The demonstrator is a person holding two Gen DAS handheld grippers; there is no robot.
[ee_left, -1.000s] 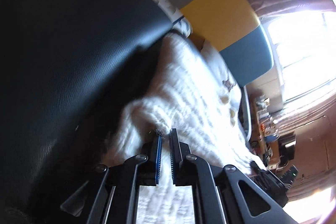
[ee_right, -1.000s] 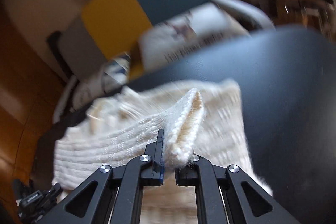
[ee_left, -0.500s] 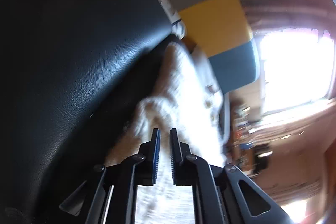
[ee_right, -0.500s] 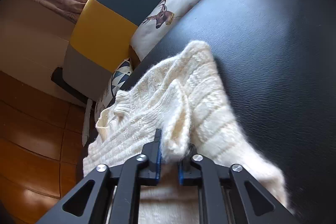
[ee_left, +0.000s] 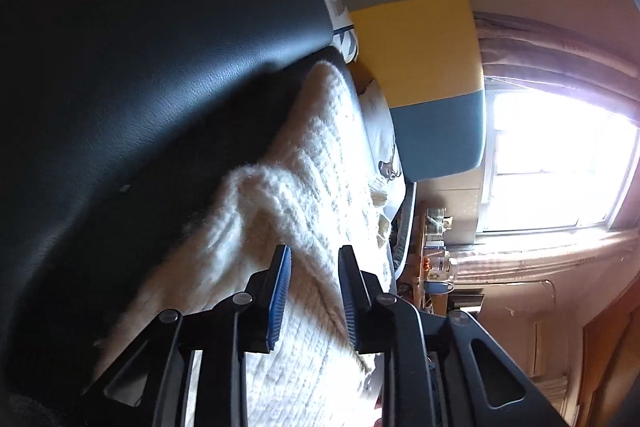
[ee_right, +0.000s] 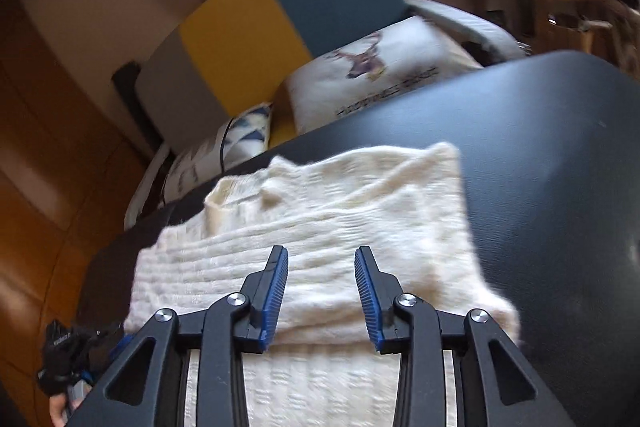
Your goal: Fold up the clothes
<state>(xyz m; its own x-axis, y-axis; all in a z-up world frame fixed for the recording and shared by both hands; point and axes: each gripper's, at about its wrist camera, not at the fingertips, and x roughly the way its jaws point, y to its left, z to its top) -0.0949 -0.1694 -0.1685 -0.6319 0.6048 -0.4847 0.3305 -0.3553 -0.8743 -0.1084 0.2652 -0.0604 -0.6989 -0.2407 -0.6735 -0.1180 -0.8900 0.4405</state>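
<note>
Cream knit sweater (ee_right: 320,227) on black counter (ee_right: 540,155) — soft, bulky, floppy; pinch a folded edge. Left tool (ee_left: 314,287), right tool (ee_right: 322,291) both opening, gripping nothing.

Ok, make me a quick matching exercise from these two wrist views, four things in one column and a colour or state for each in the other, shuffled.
Things:
1. sweater
2. table top
3. deer cushion
4. right tool

Colour or state:
A. black, smooth
B. white, printed, leaning on the striped sofa back
C. jaws opening, nothing pinched between them
D. cream knit, lying folded on the dark surface

Pairs: 1-D, 2-A, 3-B, 4-C
</note>
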